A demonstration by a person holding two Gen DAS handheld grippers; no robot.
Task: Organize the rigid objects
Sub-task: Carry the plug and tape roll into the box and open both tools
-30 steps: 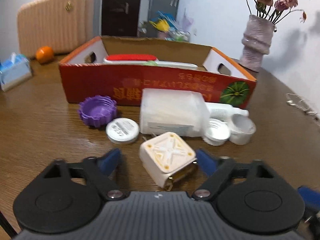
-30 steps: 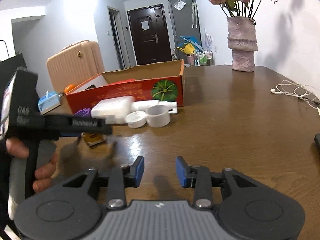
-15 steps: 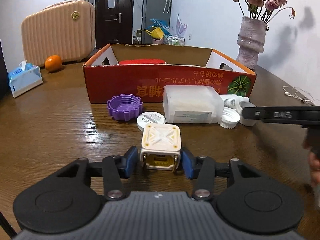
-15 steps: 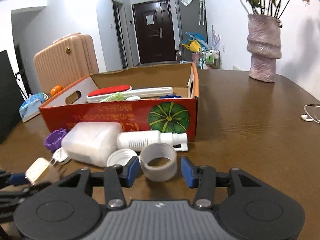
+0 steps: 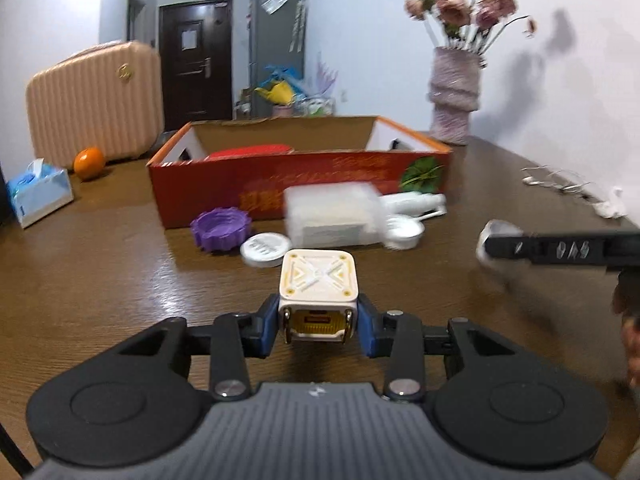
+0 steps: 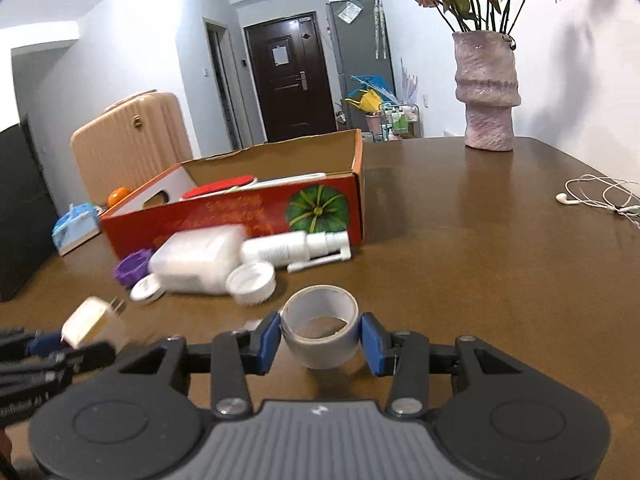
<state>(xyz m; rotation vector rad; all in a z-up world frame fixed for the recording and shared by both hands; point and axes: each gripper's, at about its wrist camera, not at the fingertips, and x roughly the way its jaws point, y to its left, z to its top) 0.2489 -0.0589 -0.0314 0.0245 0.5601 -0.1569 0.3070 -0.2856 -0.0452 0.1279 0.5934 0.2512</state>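
Both views are evenly lit by soft indoor light, with no harsh shadows. The flowers cast a dim, blurred shadow on the white wall (image 5: 560,40) at upper right. Pale glare streaks the wooden table (image 6: 500,208). Fisheye distortion bows the edges, and the corners go black. In the left wrist view, motion blur smears the red cardboard box (image 5: 300,184) and the clutter before it.

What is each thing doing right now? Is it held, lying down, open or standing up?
Charger: held in closing left jaws.
Tape roll: between closing right jaws.
Box: open, things inside.
White bottle: lying on its side.
Purple lid: loose, hollow side up.
Vase: upright, holding flowers.
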